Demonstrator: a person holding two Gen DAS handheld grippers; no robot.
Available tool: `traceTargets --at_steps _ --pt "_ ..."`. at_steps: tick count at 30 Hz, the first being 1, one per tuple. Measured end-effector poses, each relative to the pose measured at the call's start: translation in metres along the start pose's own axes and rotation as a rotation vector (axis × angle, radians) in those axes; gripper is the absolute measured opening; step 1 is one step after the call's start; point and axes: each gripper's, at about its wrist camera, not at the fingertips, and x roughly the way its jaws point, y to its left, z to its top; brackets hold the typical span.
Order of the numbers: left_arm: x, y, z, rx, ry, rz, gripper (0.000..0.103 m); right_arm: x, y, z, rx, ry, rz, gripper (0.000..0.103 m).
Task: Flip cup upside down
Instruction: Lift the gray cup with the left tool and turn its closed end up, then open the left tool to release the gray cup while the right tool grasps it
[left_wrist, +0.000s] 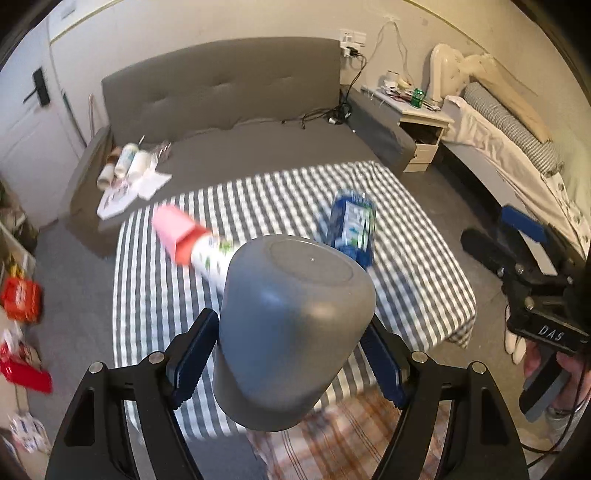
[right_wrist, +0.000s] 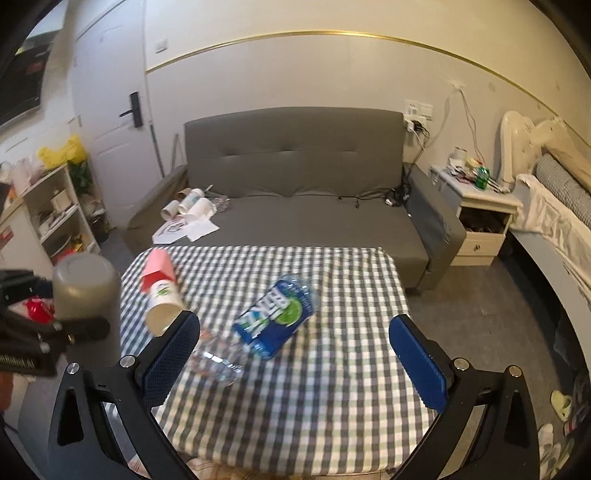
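A grey cup (left_wrist: 291, 325) is held between the blue pads of my left gripper (left_wrist: 288, 363), base pointing up and away, above the near edge of the checked table (left_wrist: 406, 236). It also shows at the left of the right wrist view (right_wrist: 83, 288), base up, held off the table's left side. My right gripper (right_wrist: 295, 354) is open and empty, above the table's near part. It shows at the right edge of the left wrist view (left_wrist: 539, 291).
A blue-labelled plastic bottle (right_wrist: 273, 317) lies on the table's middle. A white tube with a pink cap (right_wrist: 160, 288) lies at the table's left. A grey sofa (right_wrist: 295, 177) with rolls and papers stands behind. A nightstand (right_wrist: 480, 214) and bed are at right, shelves at left.
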Motion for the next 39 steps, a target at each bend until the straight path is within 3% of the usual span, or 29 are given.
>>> traceTargets --at_steps 10,16,21,24,27,29,33,37,39 --pt "0.061 0.014 -0.052 -0.155 0.117 -0.008 0.079 -0.007 0.023 -0.019 -0.074 0.010 0.007 0.103" --pt "0.087 0.030 -0.048 -0.244 0.117 -0.025 0.078 0.011 0.020 -0.029 -0.095 0.056 -0.008 0.103" --pt "0.118 0.044 -0.044 -0.301 0.168 -0.022 0.077 0.033 0.017 -0.035 -0.091 0.105 -0.019 0.103" --pt "0.122 0.047 -0.046 -0.327 0.154 -0.054 0.076 0.045 0.018 -0.038 -0.099 0.129 -0.028 0.103" --pt "0.119 0.045 -0.045 -0.294 0.121 -0.032 0.078 0.055 0.019 -0.040 -0.105 0.152 -0.032 0.103" --pt "0.116 0.045 -0.043 -0.255 0.095 -0.012 0.092 0.060 0.022 -0.039 -0.107 0.166 -0.029 0.103" --pt "0.100 0.053 -0.045 -0.193 0.046 0.011 0.094 0.060 0.032 -0.036 -0.131 0.172 -0.020 0.103" --pt "0.068 0.070 -0.053 -0.200 -0.050 0.018 0.094 0.058 0.050 -0.027 -0.151 0.209 -0.007 0.103" --pt "0.052 0.081 -0.060 -0.225 -0.105 0.026 0.100 0.058 0.062 -0.020 -0.157 0.241 0.011 0.103"
